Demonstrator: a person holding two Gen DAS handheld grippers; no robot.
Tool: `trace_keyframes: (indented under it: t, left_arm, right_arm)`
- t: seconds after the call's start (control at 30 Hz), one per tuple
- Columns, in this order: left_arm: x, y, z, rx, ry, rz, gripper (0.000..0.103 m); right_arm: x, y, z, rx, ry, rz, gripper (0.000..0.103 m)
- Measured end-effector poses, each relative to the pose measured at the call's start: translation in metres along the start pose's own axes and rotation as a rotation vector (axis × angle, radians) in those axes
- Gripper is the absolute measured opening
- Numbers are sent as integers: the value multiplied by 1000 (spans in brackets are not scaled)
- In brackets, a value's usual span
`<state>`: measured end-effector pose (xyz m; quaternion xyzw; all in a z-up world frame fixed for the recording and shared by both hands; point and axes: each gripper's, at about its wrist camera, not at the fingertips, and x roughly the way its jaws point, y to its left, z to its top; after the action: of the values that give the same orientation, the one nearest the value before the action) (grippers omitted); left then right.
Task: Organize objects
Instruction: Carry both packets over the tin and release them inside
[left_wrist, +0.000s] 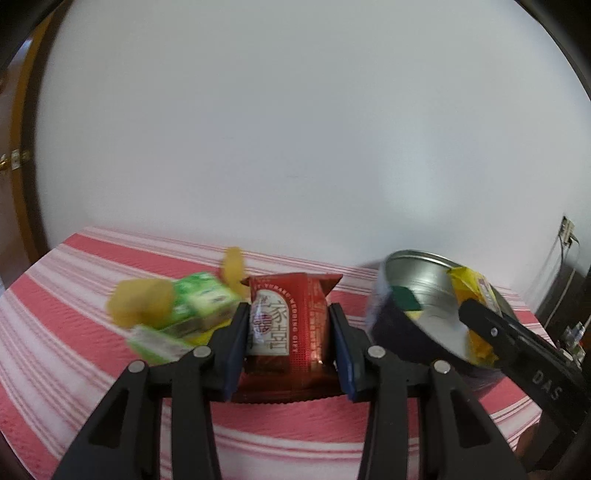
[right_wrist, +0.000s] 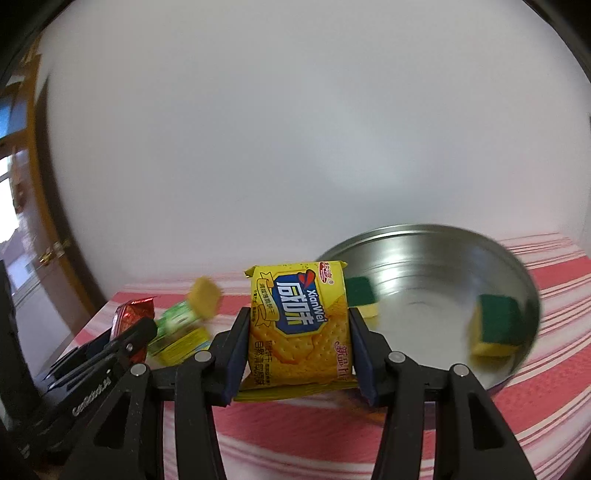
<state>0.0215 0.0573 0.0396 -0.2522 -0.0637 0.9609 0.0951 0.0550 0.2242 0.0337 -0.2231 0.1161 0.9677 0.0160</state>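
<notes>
With the left tongs (left_wrist: 288, 334) clenched on the red packet (left_wrist: 286, 325) and the right tongs (right_wrist: 299, 339) on the yellow biscuit packet (right_wrist: 299, 325), best carry both level over the metal bowl (right_wrist: 436, 266) ahead-right before releasing.

A red foil packet (left_wrist: 288, 325) stands upright at lower centre of the left view. The yellow cracker packet (right_wrist: 299, 325) stands upright at lower centre of the right view. Behind it, at right, a round metal tin (right_wrist: 436, 258) holds two green-and-yellow sponges (right_wrist: 498, 325). Blurred green boxes (left_wrist: 199, 302) lie left of the red packet.
</notes>
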Motion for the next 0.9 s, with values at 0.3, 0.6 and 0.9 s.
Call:
trace_keyframes:
  t: [0.3,0.6,0.9]
  left_arm:
    - [18,-47,6,30,4,-70,41]
    - [43,-96,5,77,22,-120,41]
    - [67,-127,3,114,46,-144,41]
  right_arm:
    - [5,-53,13,22,-16,-121,52]
    - [10,-87,23,11,-28,-251,52]
    - [25,-113,28,-6,-14,-330,52]
